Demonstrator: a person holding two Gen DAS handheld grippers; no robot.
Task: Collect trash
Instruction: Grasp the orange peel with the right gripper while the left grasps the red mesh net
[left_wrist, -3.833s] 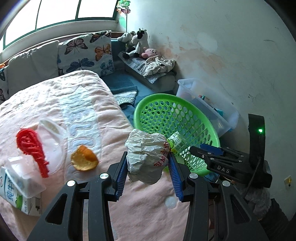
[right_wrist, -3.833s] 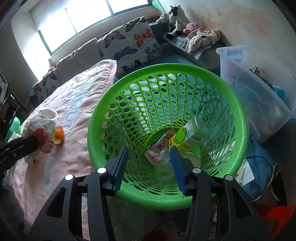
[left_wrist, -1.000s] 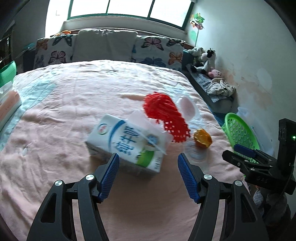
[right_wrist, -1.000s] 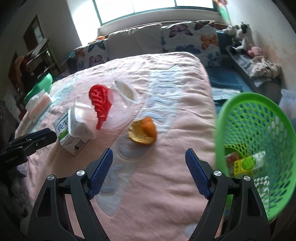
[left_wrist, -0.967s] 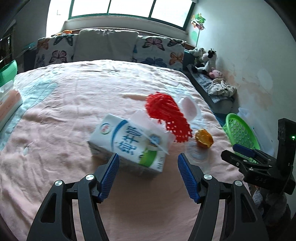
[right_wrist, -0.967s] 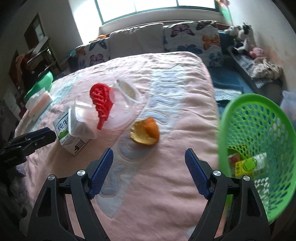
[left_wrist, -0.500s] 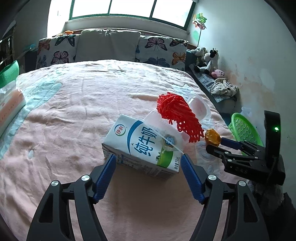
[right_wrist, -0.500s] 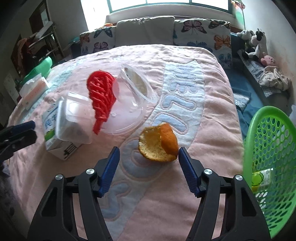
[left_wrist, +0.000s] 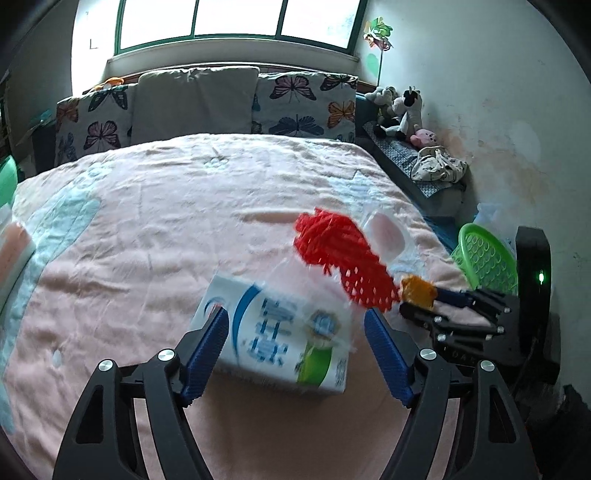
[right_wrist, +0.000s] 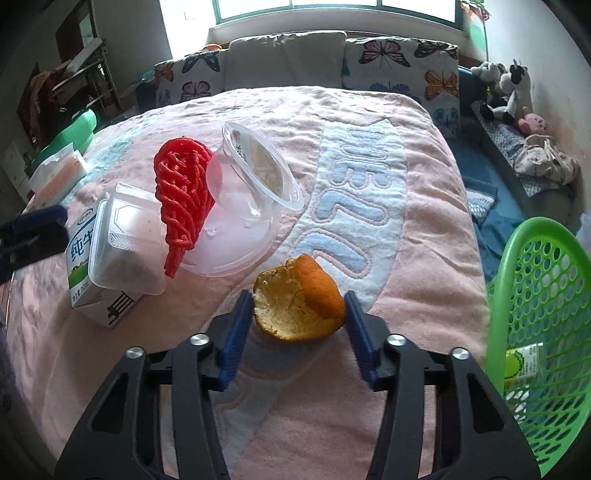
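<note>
A white, blue and green milk carton (left_wrist: 280, 332) lies on the pink bedspread between the open jaws of my left gripper (left_wrist: 295, 347). A clear plastic box (right_wrist: 125, 240) rests on the carton (right_wrist: 83, 254). A red foam net (right_wrist: 183, 199) leans on a clear plastic bowl and lid (right_wrist: 255, 184). An orange peel (right_wrist: 299, 299) lies between the open jaws of my right gripper (right_wrist: 297, 321), close to both pads. The green basket (right_wrist: 535, 332) with trash in it stands off the bed's right edge.
Butterfly pillows (right_wrist: 399, 62) line the head of the bed. Stuffed toys (left_wrist: 402, 107) and a crumpled cloth (left_wrist: 437, 170) sit on a bench by the right wall. A tissue pack (right_wrist: 59, 170) and a green object (right_wrist: 70, 133) lie at the bed's left side.
My left gripper has moved closer, so its jaws now straddle the milk carton. My right gripper has moved forward and narrowed around the orange peel.
</note>
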